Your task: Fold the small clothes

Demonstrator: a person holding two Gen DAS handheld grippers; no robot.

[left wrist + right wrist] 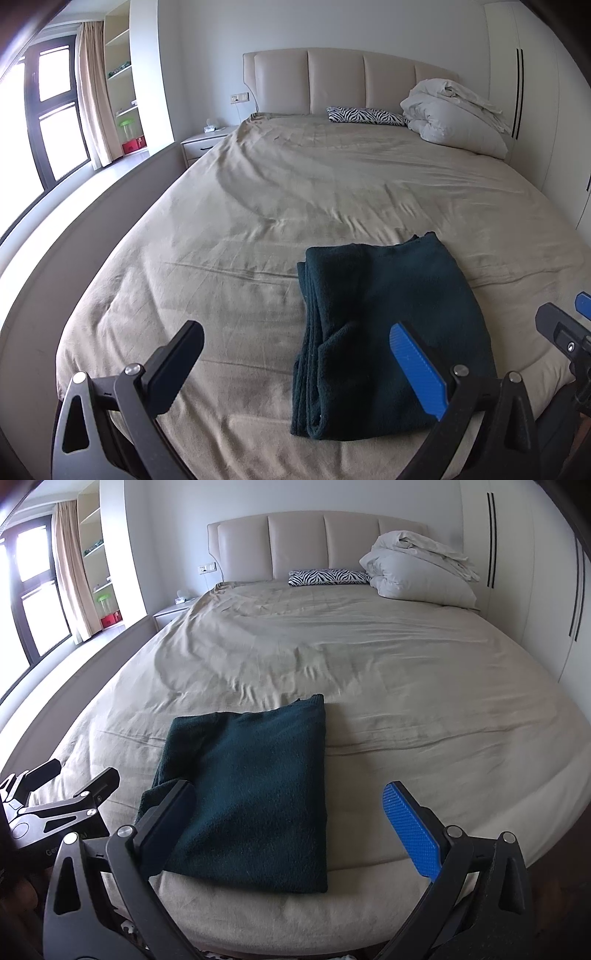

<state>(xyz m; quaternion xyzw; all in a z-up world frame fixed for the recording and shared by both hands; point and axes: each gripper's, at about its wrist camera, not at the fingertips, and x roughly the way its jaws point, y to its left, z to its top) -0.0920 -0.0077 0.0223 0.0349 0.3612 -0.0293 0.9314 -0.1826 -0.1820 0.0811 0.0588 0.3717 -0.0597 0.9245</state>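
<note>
A dark green garment (391, 332) lies folded into a neat rectangle near the foot of the bed (258, 206); it also shows in the right wrist view (251, 797). My left gripper (295, 354) is open and empty, held above the bed's near edge, its blue finger over the garment's near side. My right gripper (291, 819) is open and empty, its dark finger over the garment's near left corner. The right gripper also shows at the right edge of the left wrist view (569, 325), and the left gripper at the left edge of the right wrist view (55, 794).
A beige sheet covers the bed. A zebra-print pillow (365, 115) and a bundled white duvet (454, 114) lie by the headboard (343, 77). A nightstand (205, 142) and window (44, 110) stand to the left, wardrobe doors (535, 92) to the right.
</note>
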